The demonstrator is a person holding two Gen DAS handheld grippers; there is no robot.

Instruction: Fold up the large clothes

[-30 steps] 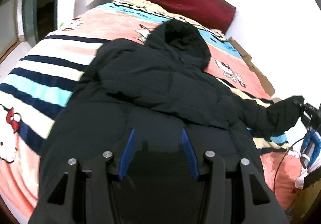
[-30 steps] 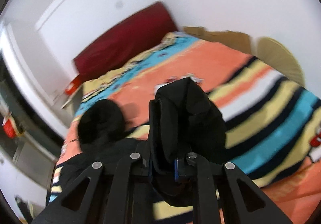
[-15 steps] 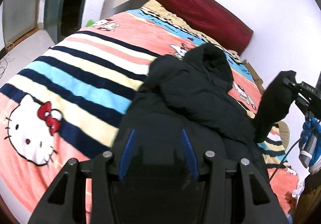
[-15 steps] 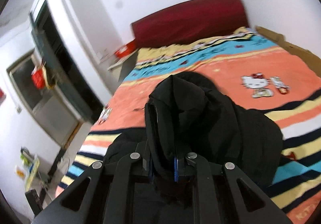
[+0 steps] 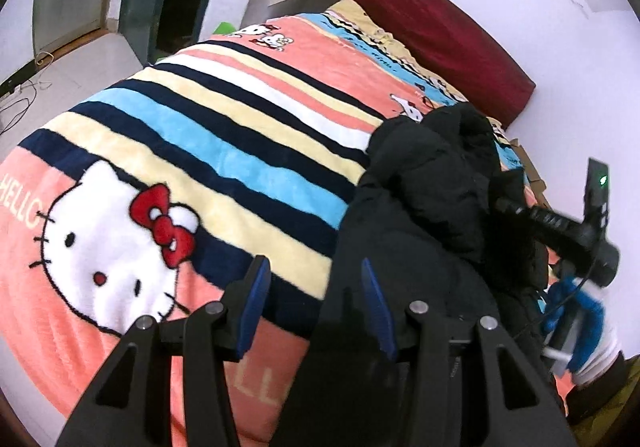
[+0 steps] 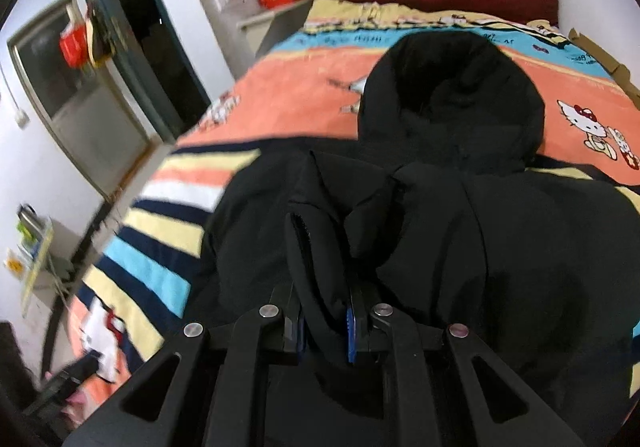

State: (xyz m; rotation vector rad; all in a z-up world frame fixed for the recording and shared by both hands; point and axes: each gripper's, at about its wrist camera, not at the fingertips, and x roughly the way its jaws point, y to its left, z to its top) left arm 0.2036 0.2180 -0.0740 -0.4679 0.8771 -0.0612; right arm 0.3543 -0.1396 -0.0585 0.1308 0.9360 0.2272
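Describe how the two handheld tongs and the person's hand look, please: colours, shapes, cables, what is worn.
The left tongs and the right tongs are alike: black angular frames with triangular cut-outs, round silver bolts, and blue pads lining the fingers. In the left view, the right unit's black handle has a green light above it and a thin black cable trailing below. The hand wears a blue-and-white glove.

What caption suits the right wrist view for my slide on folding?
Right tool shut on a black jacket's sleeve, held over its body on a striped blanket.
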